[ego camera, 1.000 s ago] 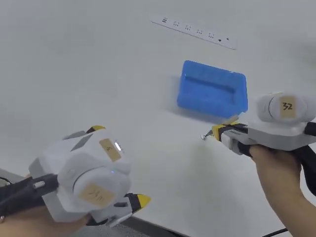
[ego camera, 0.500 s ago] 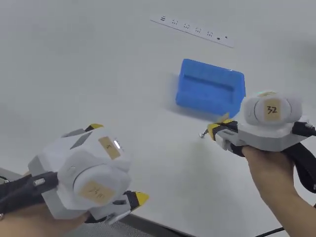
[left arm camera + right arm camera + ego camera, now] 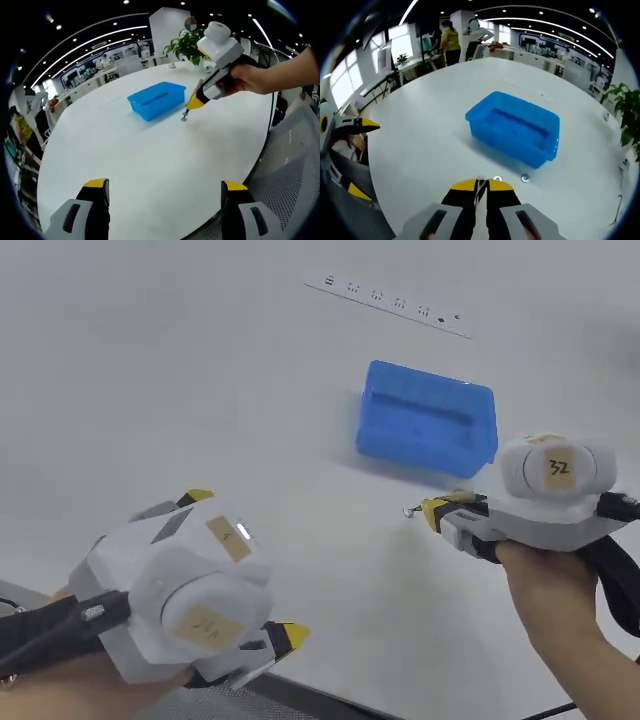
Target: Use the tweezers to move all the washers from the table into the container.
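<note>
The container (image 3: 515, 125) looks empty; a washer (image 3: 524, 177) lies at its six o'clock, beside tweezers (image 3: 479, 192) squeezed narrow in the right gripper (image 3: 481, 183).

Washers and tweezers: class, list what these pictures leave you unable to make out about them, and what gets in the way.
- Tweezers: left gripper view, too small to tell whether the tips hold a washer.
- Washers: right gripper view, two tiny specks; the right gripper's shut jaws may hide more.
- Container: head view, blurred, so any washers inside cannot be seen.
</note>
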